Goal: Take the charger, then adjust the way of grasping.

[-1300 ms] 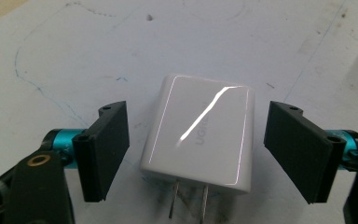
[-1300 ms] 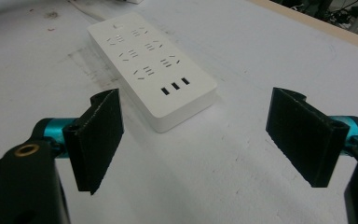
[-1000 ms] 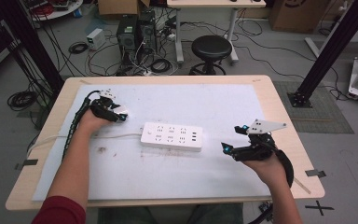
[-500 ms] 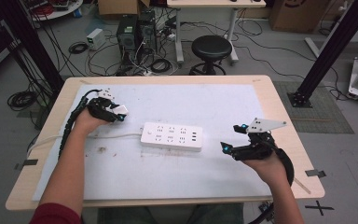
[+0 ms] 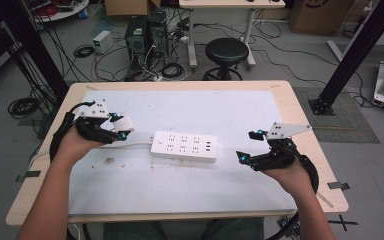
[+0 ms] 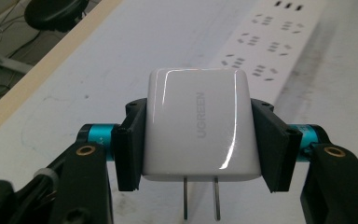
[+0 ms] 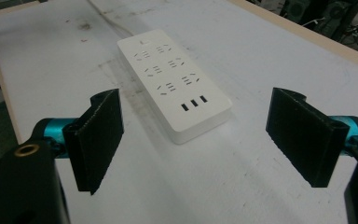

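My left gripper (image 5: 121, 130) is shut on a white wall charger (image 5: 126, 123), held above the mat just left of the power strip (image 5: 184, 146). In the left gripper view both pads clamp the sides of the charger (image 6: 198, 123), its two metal prongs point back at the camera, and the strip (image 6: 265, 51) lies ahead on the table. The white strip carries several sockets and three USB ports. My right gripper (image 5: 246, 145) hovers open to the right of the strip, jaws wide apart with nothing between them. In the right gripper view (image 7: 209, 140) it faces the strip's USB end (image 7: 175, 79).
A white mat (image 5: 180, 195) covers most of the wooden table (image 5: 300, 115). The strip's white cord (image 5: 136, 145) runs left under my left hand. Behind the table stand a black stool (image 5: 225, 50), computer towers (image 5: 145, 35) and floor cables.
My left gripper has lifted off the table with the white charger between its jaws and shifted slightly toward the strip. The right gripper has stayed put.
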Demonstrator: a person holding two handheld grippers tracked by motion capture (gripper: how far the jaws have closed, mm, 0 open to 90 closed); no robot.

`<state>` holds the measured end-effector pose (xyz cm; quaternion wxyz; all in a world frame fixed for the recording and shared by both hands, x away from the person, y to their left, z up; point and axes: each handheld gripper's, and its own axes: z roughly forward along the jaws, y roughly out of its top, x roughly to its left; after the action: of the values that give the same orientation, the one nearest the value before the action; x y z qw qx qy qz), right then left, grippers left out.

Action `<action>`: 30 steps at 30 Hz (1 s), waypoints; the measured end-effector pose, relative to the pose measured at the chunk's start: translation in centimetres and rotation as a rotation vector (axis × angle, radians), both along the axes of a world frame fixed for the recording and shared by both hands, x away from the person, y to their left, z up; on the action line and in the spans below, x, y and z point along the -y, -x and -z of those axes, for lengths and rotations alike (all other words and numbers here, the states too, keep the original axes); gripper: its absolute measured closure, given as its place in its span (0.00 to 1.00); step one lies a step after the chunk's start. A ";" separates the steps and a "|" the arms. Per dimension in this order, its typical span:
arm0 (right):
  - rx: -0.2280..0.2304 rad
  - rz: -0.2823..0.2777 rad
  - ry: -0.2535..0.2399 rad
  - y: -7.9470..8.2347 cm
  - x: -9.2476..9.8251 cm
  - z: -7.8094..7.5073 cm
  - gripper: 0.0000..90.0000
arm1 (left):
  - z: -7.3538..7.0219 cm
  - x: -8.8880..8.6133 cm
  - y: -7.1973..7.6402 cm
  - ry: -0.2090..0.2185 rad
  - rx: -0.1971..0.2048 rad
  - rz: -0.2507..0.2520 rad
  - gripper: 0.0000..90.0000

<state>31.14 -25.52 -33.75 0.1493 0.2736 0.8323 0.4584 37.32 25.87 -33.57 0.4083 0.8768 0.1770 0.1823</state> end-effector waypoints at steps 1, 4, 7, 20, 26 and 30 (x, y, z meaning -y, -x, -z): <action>-0.005 -0.006 0.001 0.0 -0.1 -0.1 0.21 | -0.2 0.2 0.9 0.008 0.007 0.011 0.47; -0.018 -0.037 0.002 -0.3 -0.6 -0.2 0.21 | -0.6 0.7 3.1 0.011 0.029 0.032 0.47; -0.023 -0.044 0.008 -0.4 -1.0 -0.1 0.21 | -0.4 1.1 5.0 0.032 0.041 0.069 0.47; -0.038 -0.051 0.006 0.1 -1.5 1.0 0.21 | 1.0 4.1 7.4 0.023 0.052 0.173 0.47; -0.030 -0.057 -0.014 1.0 -1.5 0.7 0.21 | 1.2 6.7 8.1 0.052 0.072 0.241 0.47; -0.041 -0.081 -0.025 1.4 -2.3 0.9 0.21 | 2.2 8.6 8.8 0.053 0.096 0.273 0.47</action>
<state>29.70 -23.21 -34.60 0.1102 0.2507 0.8399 0.4685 28.53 17.27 -35.78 0.4600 0.8720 0.0413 0.1622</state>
